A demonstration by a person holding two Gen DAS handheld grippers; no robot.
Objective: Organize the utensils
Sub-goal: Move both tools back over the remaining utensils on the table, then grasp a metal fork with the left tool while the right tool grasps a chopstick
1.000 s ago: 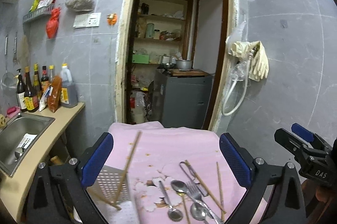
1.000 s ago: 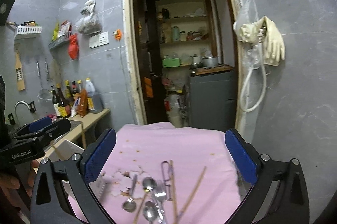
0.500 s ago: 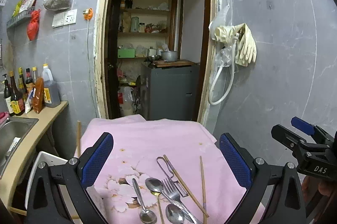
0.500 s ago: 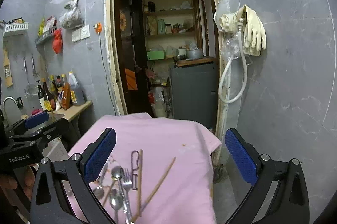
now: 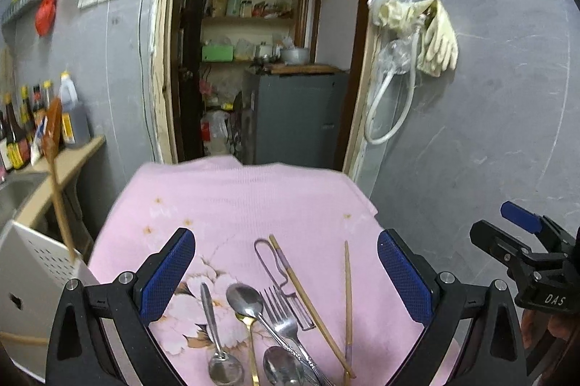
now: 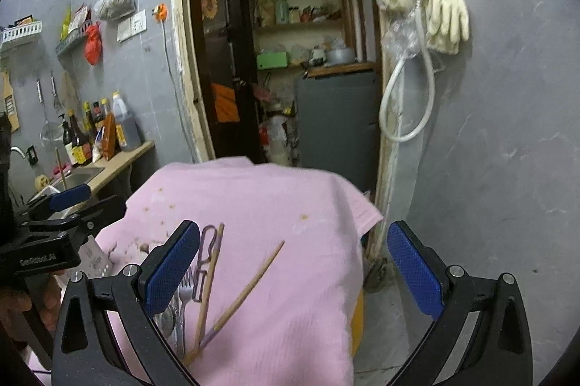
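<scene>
Several utensils lie on the pink cloth point(image 5: 253, 201): a small spoon point(image 5: 217, 339), a gold-handled spoon point(image 5: 246, 302), a fork point(image 5: 279, 309), a wire peeler point(image 5: 275, 270) and two chopsticks point(image 5: 308, 299) point(image 5: 348, 299). My left gripper point(image 5: 284, 251) is open just above and in front of them, holding nothing. One chopstick point(image 5: 58, 197) stands in the white perforated basket point(image 5: 32, 262) at the left. My right gripper point(image 6: 293, 262) is open over the cloth's right part, beside a chopstick point(image 6: 250, 288). The peeler point(image 6: 204, 255) and fork point(image 6: 185, 291) sit by its left finger.
A counter with a sink point(image 6: 78, 173) and sauce bottles point(image 6: 90, 132) runs along the left wall. An open doorway point(image 5: 268, 59) with a grey cabinet lies beyond the table. A hose and rubber gloves point(image 6: 435, 12) hang on the right wall. The cloth's right edge drops to the floor point(image 6: 391, 331).
The left gripper swung right, away from the basket and toward the utensils, which now lie between its fingers. The right gripper shifted right, toward the cloth's edge. Both stayed open.
</scene>
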